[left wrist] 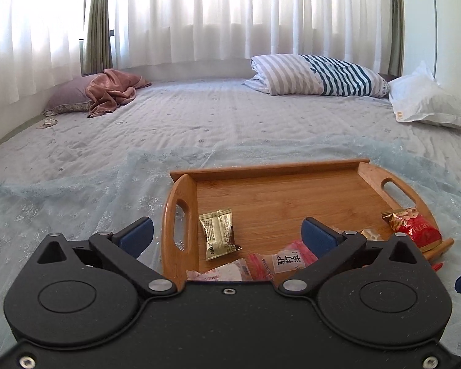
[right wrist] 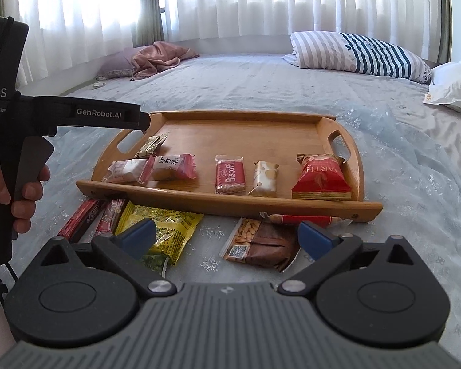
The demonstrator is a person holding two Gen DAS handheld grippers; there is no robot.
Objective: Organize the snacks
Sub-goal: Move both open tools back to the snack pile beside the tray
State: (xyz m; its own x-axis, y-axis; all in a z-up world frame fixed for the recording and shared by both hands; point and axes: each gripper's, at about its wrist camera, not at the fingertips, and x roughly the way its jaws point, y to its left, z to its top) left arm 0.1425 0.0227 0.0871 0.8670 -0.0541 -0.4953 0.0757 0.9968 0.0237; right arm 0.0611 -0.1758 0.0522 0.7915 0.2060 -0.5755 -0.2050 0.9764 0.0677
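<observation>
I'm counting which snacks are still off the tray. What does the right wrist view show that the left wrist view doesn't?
Only the right wrist view shows the snacks lying on the bed in front of the tray: a yellow packet, a brown peanut packet and red bars, plus the Biscoff packet on the tray and the hand holding the left gripper. Only the left wrist view shows the olive-gold packet face-on. Both show the wooden tray, the red bag and the striped pillow. Both grippers are open and empty.
</observation>
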